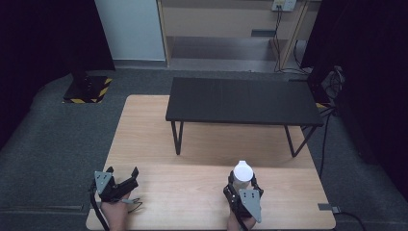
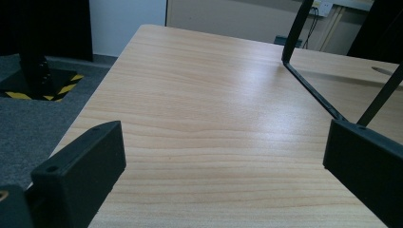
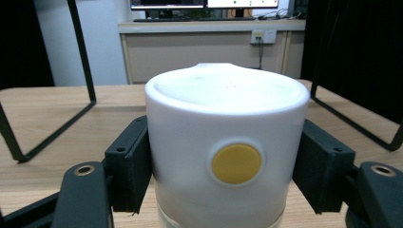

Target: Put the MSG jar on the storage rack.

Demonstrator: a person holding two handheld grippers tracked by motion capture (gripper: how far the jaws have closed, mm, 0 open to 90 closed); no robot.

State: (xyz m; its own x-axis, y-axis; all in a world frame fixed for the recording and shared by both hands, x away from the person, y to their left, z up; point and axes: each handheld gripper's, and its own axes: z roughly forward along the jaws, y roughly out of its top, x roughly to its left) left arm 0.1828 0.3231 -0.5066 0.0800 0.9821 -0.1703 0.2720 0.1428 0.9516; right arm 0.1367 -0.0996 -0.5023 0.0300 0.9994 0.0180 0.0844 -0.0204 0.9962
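Observation:
A white container (image 1: 242, 173) with a closed lid and a round yellow button (image 3: 236, 163) stands upright on the near part of the wooden table (image 1: 192, 197). My right gripper (image 1: 244, 185) is shut on it, both black jaws pressed against its sides, as the right gripper view shows around the white container (image 3: 225, 142). My left gripper (image 1: 122, 179) rests at the table's near left, open, with nothing between its jaws. In the left gripper view its jaws stand wide apart over bare wood (image 2: 209, 142).
A low black bench (image 1: 243, 101) with thin metal legs (image 1: 177, 137) stands across the far half of the table. A yellow-and-black striped base (image 1: 89, 89) sits on the grey carpet at the left. Cables (image 1: 281, 43) hang at the back right.

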